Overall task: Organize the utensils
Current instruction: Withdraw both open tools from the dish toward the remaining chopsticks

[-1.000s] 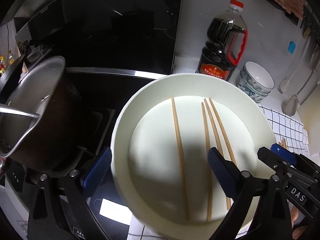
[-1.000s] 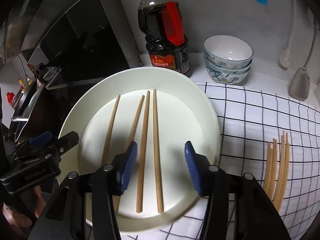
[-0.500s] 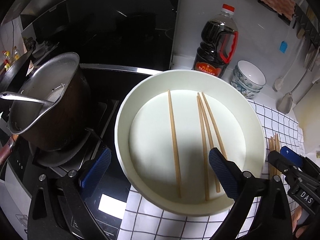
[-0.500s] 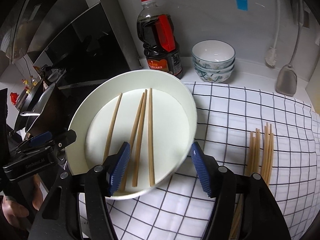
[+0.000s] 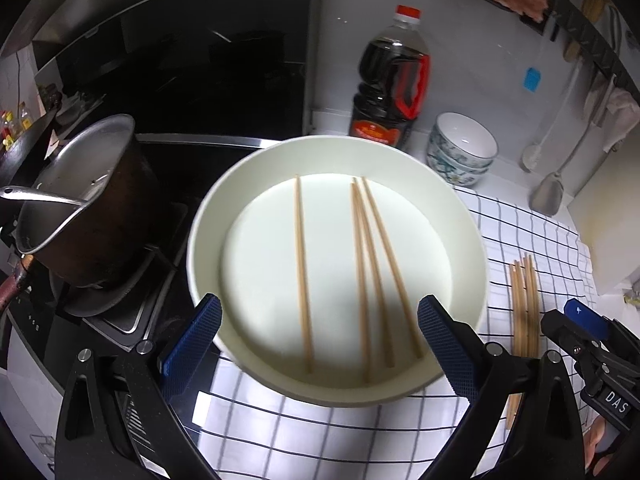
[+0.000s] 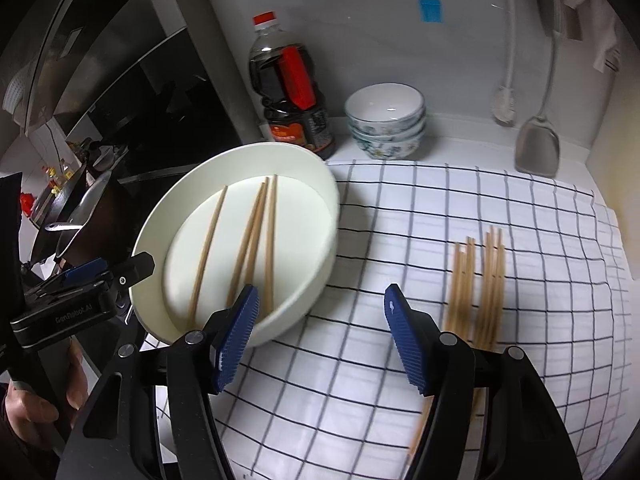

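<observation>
A white shallow bowl (image 5: pixel 464 224) sits at the left edge of the checked cloth and holds several wooden chopsticks (image 5: pixel 362 276); it also shows in the right wrist view (image 6: pixel 320 216). More chopsticks (image 6: pixel 478 280) lie in a loose bundle on the cloth to the right, also seen in the left wrist view (image 5: pixel 524 304). My left gripper (image 5: pixel 320 344) is open and empty, its jaws either side of the bowl's near rim. My right gripper (image 6: pixel 320 336) is open and empty above the cloth, between bowl and bundle.
A metal pot (image 5: pixel 88 204) sits on the stove at left. A soy sauce bottle (image 6: pixel 292 88) and stacked bowls (image 6: pixel 384 120) stand at the back wall. A spatula (image 6: pixel 538 140) and brush (image 6: pixel 504 104) hang at right. The checked cloth (image 6: pixel 400 360) covers the counter.
Both grippers have pulled back and up from the bowl. The right gripper has swung right, from over the bowl to over the cloth, bringing the chopstick bundle into fuller view.
</observation>
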